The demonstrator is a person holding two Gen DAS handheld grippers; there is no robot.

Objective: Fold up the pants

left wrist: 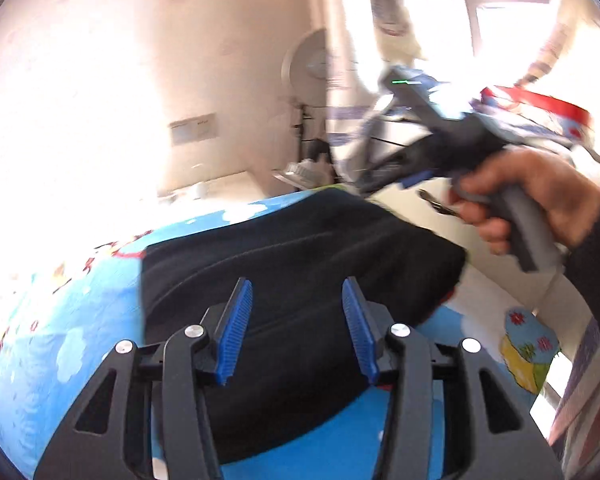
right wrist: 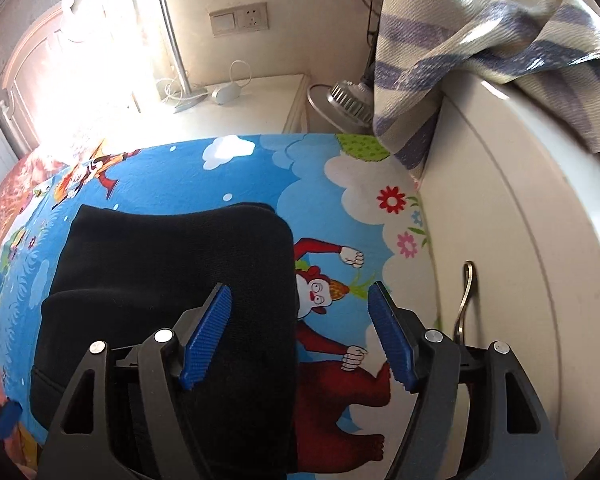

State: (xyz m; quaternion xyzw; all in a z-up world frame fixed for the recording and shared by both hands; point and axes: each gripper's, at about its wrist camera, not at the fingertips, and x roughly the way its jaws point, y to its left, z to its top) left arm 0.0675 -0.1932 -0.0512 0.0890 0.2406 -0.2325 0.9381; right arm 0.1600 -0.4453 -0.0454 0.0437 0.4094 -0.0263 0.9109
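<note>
Here we find the black pants (right wrist: 168, 280) folded into a thick bundle on the cartoon-print sheet (right wrist: 332, 184). In the right wrist view they spread from the centre toward 9 o'clock. Our right gripper (right wrist: 300, 336) hangs above them with its jaws spread wide and nothing between them — its left finger over the cloth, its right over the sheet. A white cabinet (right wrist: 520, 240) stands at 3 o'clock, a striped towel (right wrist: 480, 40) draped at 1 o'clock. Our left gripper (left wrist: 297, 330) is likewise parted and empty over the pants (left wrist: 292, 264), and at 2 o'clock in its view a hand (left wrist: 528, 200) holds the other gripper's handle — blurred.
</note>
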